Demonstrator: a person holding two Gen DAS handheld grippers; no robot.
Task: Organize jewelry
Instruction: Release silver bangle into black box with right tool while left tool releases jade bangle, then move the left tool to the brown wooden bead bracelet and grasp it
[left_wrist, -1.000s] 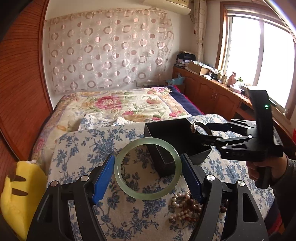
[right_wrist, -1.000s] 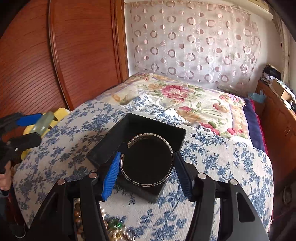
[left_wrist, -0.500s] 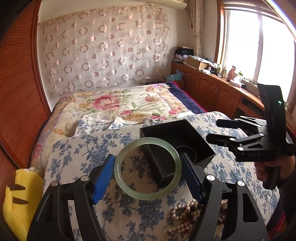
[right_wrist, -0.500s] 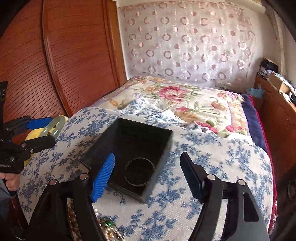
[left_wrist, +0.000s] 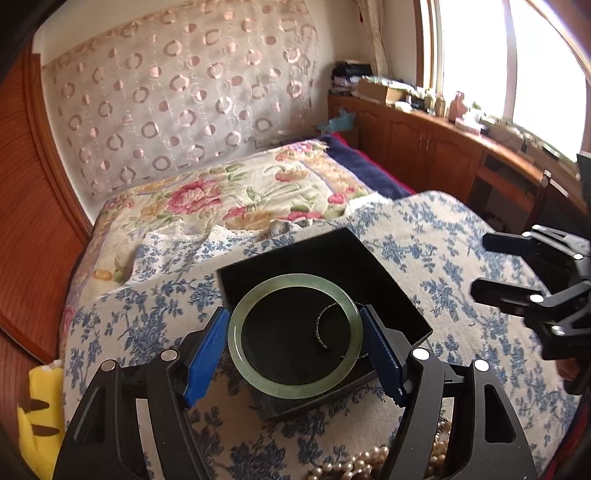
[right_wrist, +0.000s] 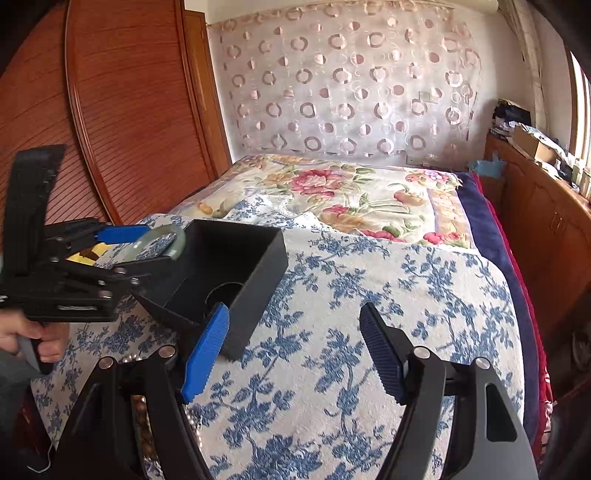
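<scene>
My left gripper (left_wrist: 295, 350) is shut on a pale green jade bangle (left_wrist: 236, 332) and holds it flat above the open black box (left_wrist: 388, 280). A thin silver bangle (left_wrist: 322, 325) lies on the box floor. In the right wrist view the left gripper (right_wrist: 147, 240) with the jade bangle (right_wrist: 173, 240) sits over the box's (right_wrist: 258, 266) left rim. My right gripper (right_wrist: 295, 350) is open and empty, to the right of the box above the blue-flowered cloth (right_wrist: 369, 295); it also shows at the right edge of the left wrist view (left_wrist: 491, 266).
A heap of pearl and wooden bead strings (left_wrist: 354, 465) lies on the cloth just before the box, also in the right wrist view (right_wrist: 142, 424). A yellow plush toy (left_wrist: 37, 413) lies at the left. Wooden cabinets (left_wrist: 443, 155) run along the right.
My right gripper opened, dropped the silver bangle into the box and drew back to the right. My left gripper moved the jade bangle forward over the box.
</scene>
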